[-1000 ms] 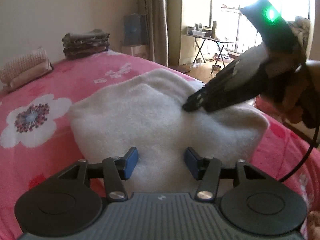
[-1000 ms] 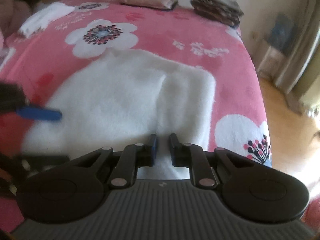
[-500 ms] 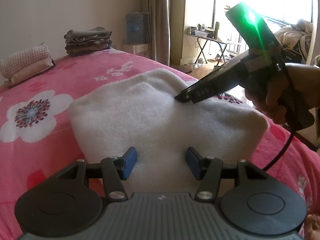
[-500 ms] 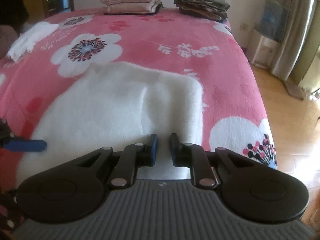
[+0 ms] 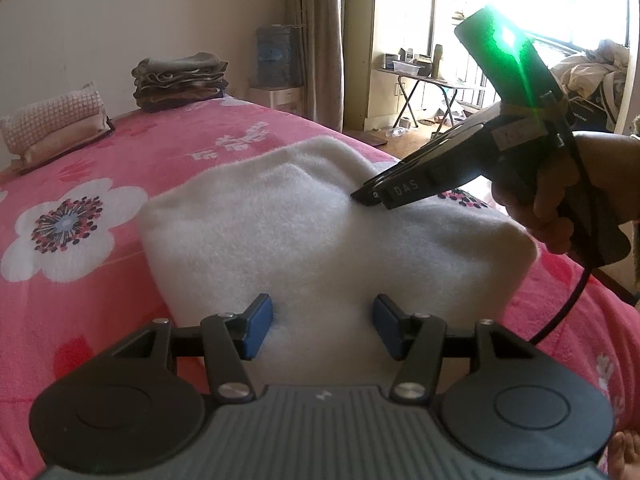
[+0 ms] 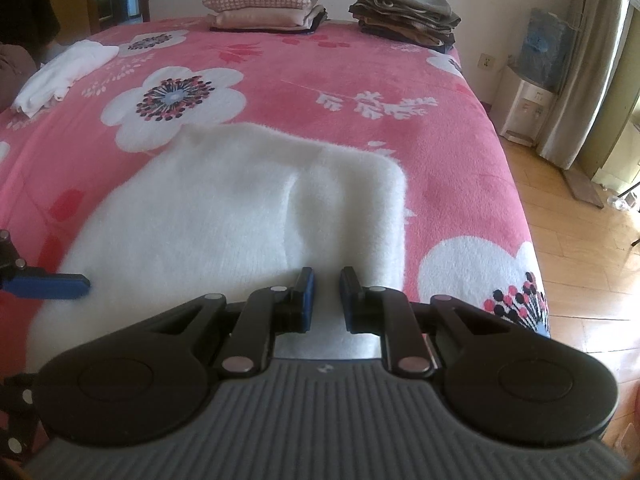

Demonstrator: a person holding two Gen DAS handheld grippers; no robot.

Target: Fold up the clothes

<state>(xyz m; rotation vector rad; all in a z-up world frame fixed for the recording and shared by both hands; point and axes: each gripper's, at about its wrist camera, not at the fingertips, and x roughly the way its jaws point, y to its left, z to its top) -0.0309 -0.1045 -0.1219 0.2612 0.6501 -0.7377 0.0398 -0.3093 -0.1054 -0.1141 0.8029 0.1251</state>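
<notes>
A white fluffy garment (image 5: 320,232) (image 6: 224,216) lies partly folded on the pink flowered bed (image 5: 120,160) (image 6: 304,60). My left gripper (image 5: 323,320) hovers open over its near edge, with nothing between the blue pads; one left fingertip (image 6: 48,285) shows at the left edge of the right wrist view. A hand (image 5: 560,200) holds my right gripper (image 5: 360,197) (image 6: 326,292), its tip pressed into the garment where a crease ends. Its pads stand close together with white pile between them.
Two stacks of folded clothes sit at the far end of the bed: a pink-checked one (image 6: 260,4) (image 5: 52,124) and a brown one (image 6: 404,12) (image 5: 180,80). A loose white cloth (image 6: 60,76) lies at the far left. Wooden floor (image 6: 580,240) runs along the bed's right edge.
The right gripper's tip has shifted a little across the garment, up and to the left in the left wrist view. The left gripper and the garment stayed put.
</notes>
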